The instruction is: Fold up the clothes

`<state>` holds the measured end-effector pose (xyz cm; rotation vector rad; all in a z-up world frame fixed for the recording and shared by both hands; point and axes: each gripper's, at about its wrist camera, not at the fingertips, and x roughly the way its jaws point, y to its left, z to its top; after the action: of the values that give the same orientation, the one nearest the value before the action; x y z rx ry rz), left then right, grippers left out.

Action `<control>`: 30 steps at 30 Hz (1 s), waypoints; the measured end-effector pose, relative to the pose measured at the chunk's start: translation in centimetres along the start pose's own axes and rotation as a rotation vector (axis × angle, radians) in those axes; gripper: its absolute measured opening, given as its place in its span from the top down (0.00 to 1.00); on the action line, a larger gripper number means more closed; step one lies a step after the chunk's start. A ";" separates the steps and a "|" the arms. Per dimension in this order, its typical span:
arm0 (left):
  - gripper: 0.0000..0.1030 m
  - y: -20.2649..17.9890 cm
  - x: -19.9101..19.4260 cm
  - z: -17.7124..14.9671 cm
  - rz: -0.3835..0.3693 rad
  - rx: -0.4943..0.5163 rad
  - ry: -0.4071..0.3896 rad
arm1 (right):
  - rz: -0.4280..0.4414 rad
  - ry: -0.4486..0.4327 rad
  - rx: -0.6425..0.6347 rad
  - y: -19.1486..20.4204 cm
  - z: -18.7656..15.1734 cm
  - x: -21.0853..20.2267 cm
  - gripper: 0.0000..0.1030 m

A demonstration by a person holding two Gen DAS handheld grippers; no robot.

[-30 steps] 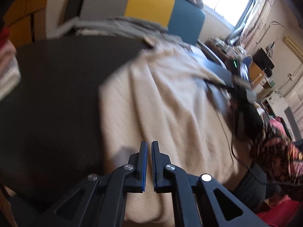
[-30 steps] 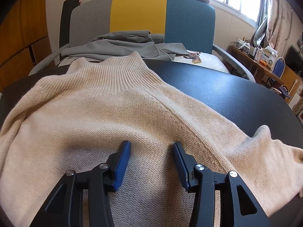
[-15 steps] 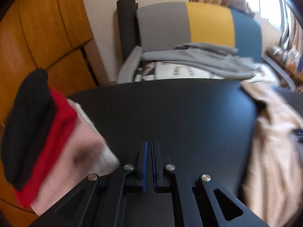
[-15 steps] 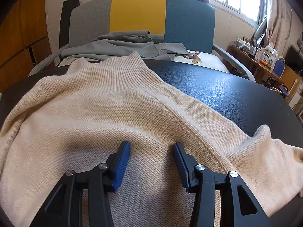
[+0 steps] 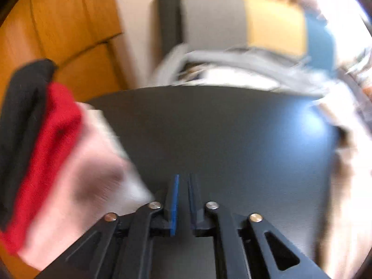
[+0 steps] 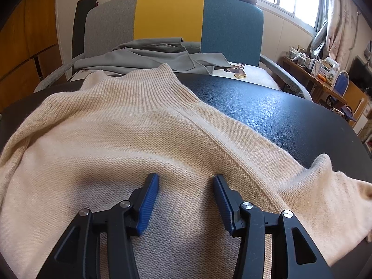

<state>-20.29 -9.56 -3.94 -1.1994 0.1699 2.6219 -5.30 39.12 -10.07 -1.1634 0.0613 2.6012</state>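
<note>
A cream knit sweater [image 6: 144, 144] lies spread on the black table [image 6: 279, 116], its ribbed collar toward the chair. My right gripper [image 6: 186, 179] stands open, fingertips resting on the sweater's chest with nothing pinched between them. In the blurred left wrist view, my left gripper [image 5: 183, 179] hovers over bare black table [image 5: 232, 139]; its jaws are opening, a narrow gap shows and nothing is between them. The sweater's edge [image 5: 348, 186] shows at the far right of that view.
A stack of folded clothes [image 5: 46, 151], black, red and pink, sits at the table's left. Behind the table stands a grey, yellow and blue chair [image 6: 169, 25] with a grey garment [image 6: 148, 55] on its seat. Wooden cabinets line the left wall.
My left gripper swung left off the sweater to bare table beside the folded stack, and its shut jaws have parted slightly. The right gripper has stayed in place.
</note>
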 end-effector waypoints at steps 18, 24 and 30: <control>0.66 -17.7 -8.0 -19.1 -0.582 0.060 0.224 | -0.004 0.000 0.005 -0.2 0.0 -0.2 0.49; 0.95 -17.8 -8.0 -17.6 -0.564 0.071 0.228 | -0.004 0.000 0.005 -0.2 0.0 -0.3 0.48; 0.97 -12.6 -10.9 -9.1 -0.425 0.133 0.084 | 0.008 0.002 0.017 -0.4 0.0 -0.2 0.48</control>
<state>-3.36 -1.30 -1.62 -1.1539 0.0900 2.1623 -5.02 39.48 -9.89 -1.1619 0.0885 2.6019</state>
